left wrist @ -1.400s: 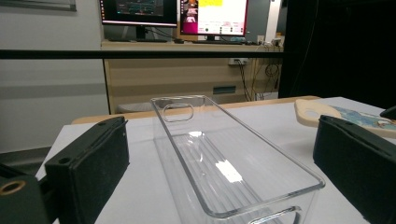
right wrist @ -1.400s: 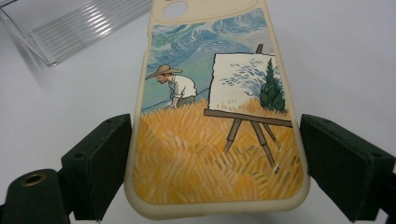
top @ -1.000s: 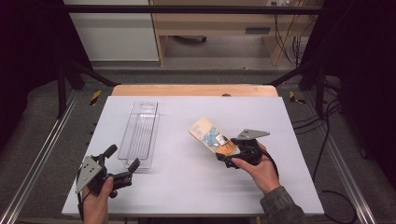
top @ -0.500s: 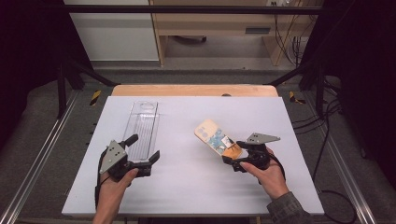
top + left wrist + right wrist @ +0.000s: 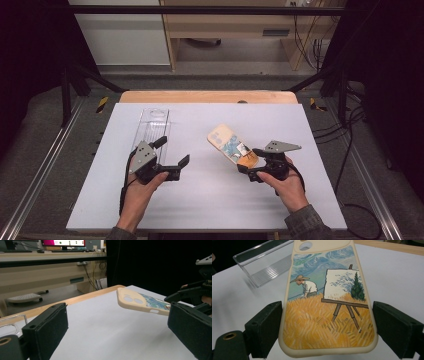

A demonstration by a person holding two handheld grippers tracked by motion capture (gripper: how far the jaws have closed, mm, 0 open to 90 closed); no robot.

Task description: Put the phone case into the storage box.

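Observation:
A cream phone case (image 5: 227, 142) with a painted wheat-field scene is held tilted just above the white table (image 5: 210, 200). My right gripper (image 5: 248, 161) is shut on its near end, one jaw against each long edge. In the right gripper view the phone case (image 5: 324, 302) spans the gap between both pads of the right gripper (image 5: 327, 305). My left gripper (image 5: 174, 150) stands open to the left with nothing between its jaws. In the left gripper view the left gripper (image 5: 116, 307) faces the phone case (image 5: 140, 302) and the right gripper (image 5: 197, 293) across the table.
A clear plastic tray (image 5: 152, 127) lies lengthwise at the table's left, just beyond the left gripper, and is also seen as the clear tray (image 5: 262, 262). A wooden strip (image 5: 207, 96) runs along the far table edge. Metal rails flank the table.
The left hand has carried its open gripper from the near left corner toward the middle, up beside the clear tray. The right gripper and the phone case have barely shifted.

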